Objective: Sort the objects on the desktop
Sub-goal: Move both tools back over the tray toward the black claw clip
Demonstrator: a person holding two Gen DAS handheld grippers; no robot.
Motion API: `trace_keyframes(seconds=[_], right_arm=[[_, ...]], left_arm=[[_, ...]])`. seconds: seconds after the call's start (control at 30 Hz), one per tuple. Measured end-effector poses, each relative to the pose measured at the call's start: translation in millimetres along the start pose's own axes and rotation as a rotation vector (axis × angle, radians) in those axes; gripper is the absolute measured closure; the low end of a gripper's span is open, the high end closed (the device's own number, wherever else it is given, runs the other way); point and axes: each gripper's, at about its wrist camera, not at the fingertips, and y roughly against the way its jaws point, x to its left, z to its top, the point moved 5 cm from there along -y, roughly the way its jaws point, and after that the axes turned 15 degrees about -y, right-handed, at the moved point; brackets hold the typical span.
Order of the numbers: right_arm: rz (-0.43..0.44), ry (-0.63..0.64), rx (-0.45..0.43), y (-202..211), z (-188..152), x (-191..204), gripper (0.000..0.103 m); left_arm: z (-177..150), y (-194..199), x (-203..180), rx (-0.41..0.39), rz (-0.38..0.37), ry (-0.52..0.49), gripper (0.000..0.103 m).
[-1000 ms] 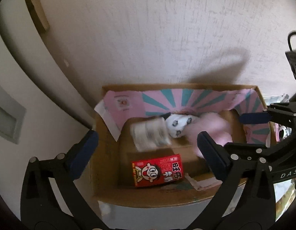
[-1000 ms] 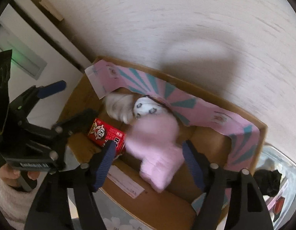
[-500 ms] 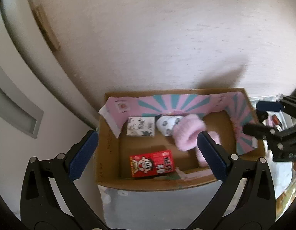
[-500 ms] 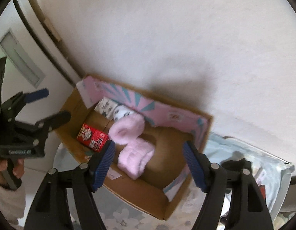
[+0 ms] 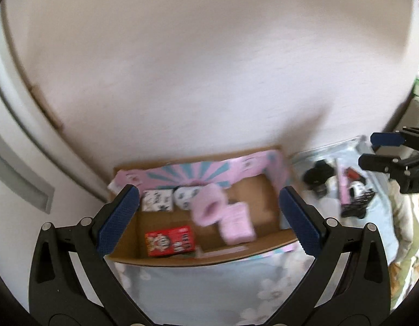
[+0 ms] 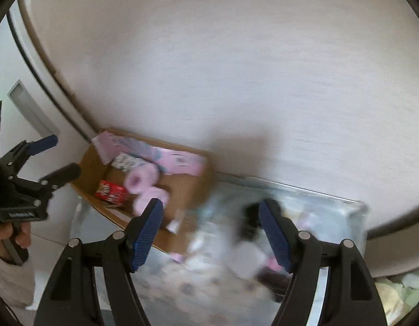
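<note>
1. Step in hand, as judged: both tools are between items. The left tool [image 5: 208, 217] is spread with nothing between its blue pads; the right tool [image 6: 210, 233] is likewise spread and empty.
2. Sorted items lie in the cardboard box [image 5: 261, 255], which stands against the wall: a red drink carton [image 5: 169, 241] at 7 o'clock on the box floor, a patterned tissue pack [image 5: 157, 200] at 10 o'clock, a white patterned sock [image 5: 185, 198] just beside it, and pink fluffy socks [image 5: 223, 217] near the centre.
3. Unsorted items remain in a clear tray [image 5: 353, 146] at 3 o'clock of the box, just beside it. Among them are a black object [image 5: 318, 175] and a pink stick-like item [image 5: 342, 187]; blur prevents closer naming.
4. Next move, as judged: one tool needs to come down over the tray, straddle a single item and close on it without dragging its neighbours.
5. View differences: the left wrist view shows the whole box floor and the tray contents fairly plainly. The right wrist view shows the tray smeared by blur, yet it alone shows the person's hand [image 6: 8, 239] and pale sleeve [image 6: 8, 277] holding the left tool at 9 o'clock.
6. Both sit on a floral-covered surface [image 5: 198, 290].
</note>
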Motion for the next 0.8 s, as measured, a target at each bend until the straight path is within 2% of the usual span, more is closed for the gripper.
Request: trace_keyframes(seconds=[0.2, 0.43, 0.57, 0.7, 0.8], right_arm=[[-0.063, -0.019, -0.023, 38, -22, -67, 0.034], [-0.068, -0.071, 0.024, 46, -48, -132, 0.034], [-0.063, -0.034, 0.055, 38, -46, -156, 0.034], [-0.087, 0.065, 0.109, 15, -42, -182, 0.034], [-0.085, 0.139, 0.149, -8, -41, -197, 0.034]], left_arm=[[21, 14, -64, -0.036, -0.075, -0.060, 0.000], [26, 6, -156, -0.020, -0.169, -0.144, 0.000], [19, -11, -214, -0.032, -0.234, -0.219, 0.000], [11, -33, -265, -0.052, -0.243, -0.339, 0.000], [5, -52, -299, -0.089, -0.222, -0.457, 0.000]])
